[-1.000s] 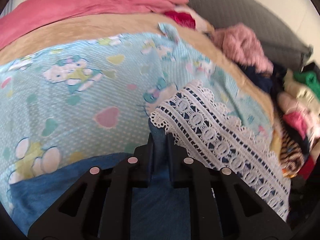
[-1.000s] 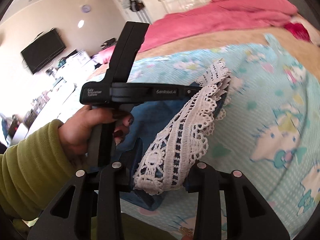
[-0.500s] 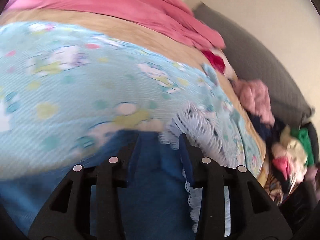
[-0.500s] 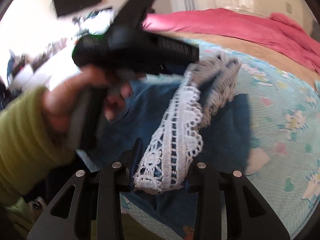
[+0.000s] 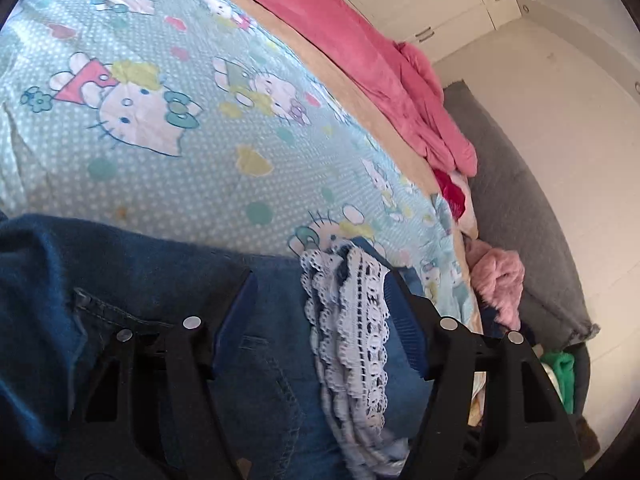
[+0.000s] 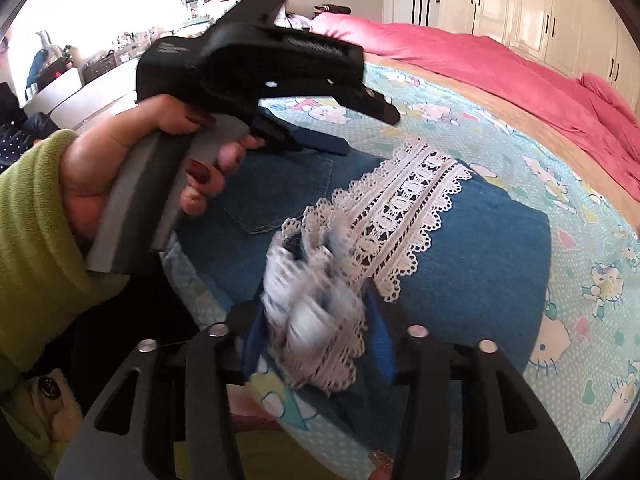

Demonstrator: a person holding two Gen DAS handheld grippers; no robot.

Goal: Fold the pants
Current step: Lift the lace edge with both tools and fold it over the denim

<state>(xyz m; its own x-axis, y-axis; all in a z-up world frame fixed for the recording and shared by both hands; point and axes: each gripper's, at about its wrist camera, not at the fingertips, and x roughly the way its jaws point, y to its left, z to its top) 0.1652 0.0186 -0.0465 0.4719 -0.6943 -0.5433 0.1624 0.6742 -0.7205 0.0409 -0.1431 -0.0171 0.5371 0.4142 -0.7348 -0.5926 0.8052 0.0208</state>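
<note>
Blue denim pants [image 6: 480, 256] with a white lace hem [image 6: 404, 216] lie folded over on the light-blue cartoon-print bedsheet [image 6: 580, 280]. My right gripper [image 6: 316, 328] has its jaws around a blurred bunch of lace hem [image 6: 320, 320], with a gap at each side. My left gripper [image 5: 320, 300] is open above the denim [image 5: 160, 272], with the lace hem [image 5: 348, 320] lying between its jaws. It also shows in the right wrist view [image 6: 360, 108], held by a hand in a green sleeve over the pants' back pocket [image 6: 276, 196].
A pink blanket [image 5: 360, 48] and a tan cover [image 5: 312, 68] lie across the far side of the bed. A grey couch [image 5: 532, 220] with a heap of clothes [image 5: 500, 280] stands to the right. White wardrobes [image 6: 540, 12] line the wall.
My left gripper has opened, let go of the denim and drawn back. The pants have dropped onto the sheet. My right gripper's jaws have widened around the lace.
</note>
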